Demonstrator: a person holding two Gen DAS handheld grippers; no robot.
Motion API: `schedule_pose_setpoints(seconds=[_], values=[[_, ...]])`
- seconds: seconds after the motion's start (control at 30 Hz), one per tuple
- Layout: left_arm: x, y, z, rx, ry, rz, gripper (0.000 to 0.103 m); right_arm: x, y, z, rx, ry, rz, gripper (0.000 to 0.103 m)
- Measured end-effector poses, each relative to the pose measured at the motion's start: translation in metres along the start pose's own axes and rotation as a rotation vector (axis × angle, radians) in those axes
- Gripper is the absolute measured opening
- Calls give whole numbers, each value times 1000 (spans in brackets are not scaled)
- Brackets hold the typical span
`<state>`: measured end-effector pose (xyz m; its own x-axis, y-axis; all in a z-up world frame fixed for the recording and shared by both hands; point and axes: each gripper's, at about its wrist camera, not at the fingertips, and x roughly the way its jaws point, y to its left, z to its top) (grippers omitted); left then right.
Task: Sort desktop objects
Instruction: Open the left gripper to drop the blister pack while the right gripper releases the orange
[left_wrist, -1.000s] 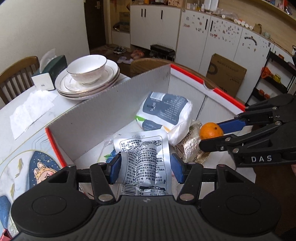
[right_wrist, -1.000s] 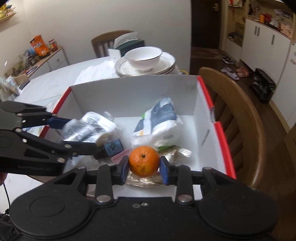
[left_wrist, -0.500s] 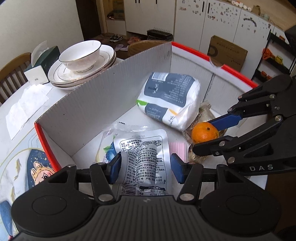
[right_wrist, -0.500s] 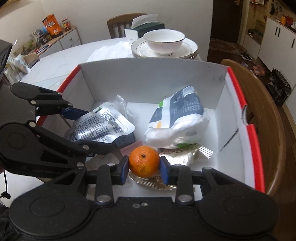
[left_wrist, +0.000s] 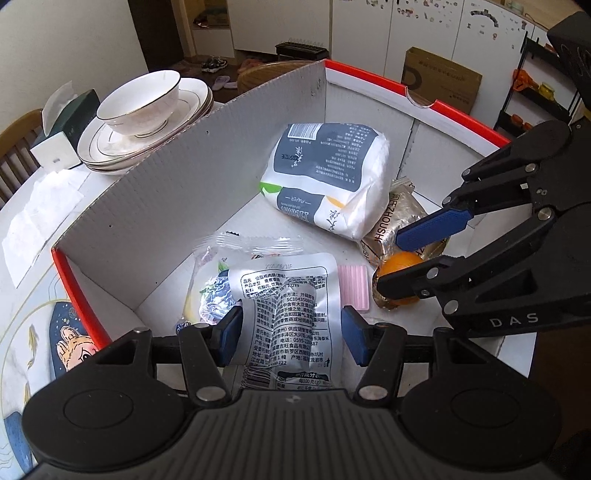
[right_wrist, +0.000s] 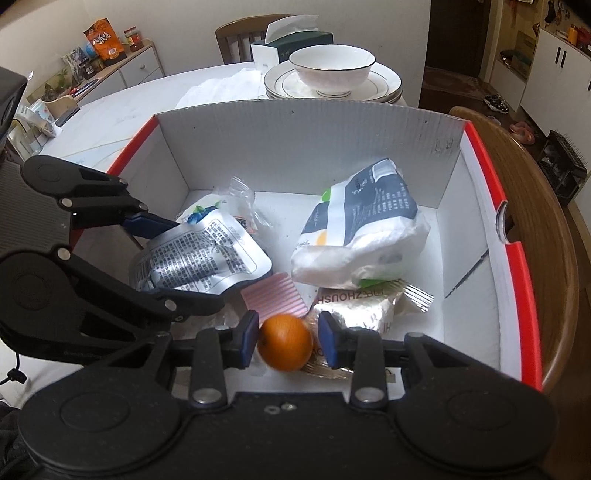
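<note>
A white cardboard box with a red rim (left_wrist: 369, 75) (right_wrist: 513, 254) stands on the table. My left gripper (left_wrist: 291, 334) (right_wrist: 162, 258) is low inside it, jaws apart around a silver snack pouch (left_wrist: 295, 306) (right_wrist: 199, 258) that no longer fills the gap. My right gripper (right_wrist: 288, 341) (left_wrist: 417, 258) is also low in the box, jaws opened around an orange (right_wrist: 285, 346) (left_wrist: 400, 264), with a gap on the right side. The orange sits by a gold foil packet (right_wrist: 369, 306).
In the box lie a tissue pack (left_wrist: 328, 177) (right_wrist: 362, 236), a pink wafer (left_wrist: 354, 286) (right_wrist: 275, 297) and a clear snack bag (left_wrist: 210, 280). Stacked plates with a bowl (left_wrist: 144, 110) (right_wrist: 332, 74) and a tissue box (right_wrist: 291, 44) stand behind. A wooden chair (right_wrist: 546, 258) is at the right.
Both grippers have gone down into the box. The right jaws have opened off the orange, which has dropped slightly. The left jaws have widened around the pouch.
</note>
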<state>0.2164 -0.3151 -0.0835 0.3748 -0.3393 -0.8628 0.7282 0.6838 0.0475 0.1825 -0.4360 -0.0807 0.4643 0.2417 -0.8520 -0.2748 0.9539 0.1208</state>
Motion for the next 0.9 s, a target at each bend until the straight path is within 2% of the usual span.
schedule_pose_setpoints(seconds=[0.3,0.37,0.47,0.9], values=[[-9,2,-3,-19,-23,-27,60,-8,-4,0,23,-14,16,41],[-13,4,-4,-40,-34,-24,66,-13,-5,-1,29,-23,20,42],[-21,9,-8,-77,-56,-43,68,-20,-8,-1,39,-42,32,45],[-73,10,-24,-147,-232,-33,68,-52,-3,-7,47,-137,44,55]])
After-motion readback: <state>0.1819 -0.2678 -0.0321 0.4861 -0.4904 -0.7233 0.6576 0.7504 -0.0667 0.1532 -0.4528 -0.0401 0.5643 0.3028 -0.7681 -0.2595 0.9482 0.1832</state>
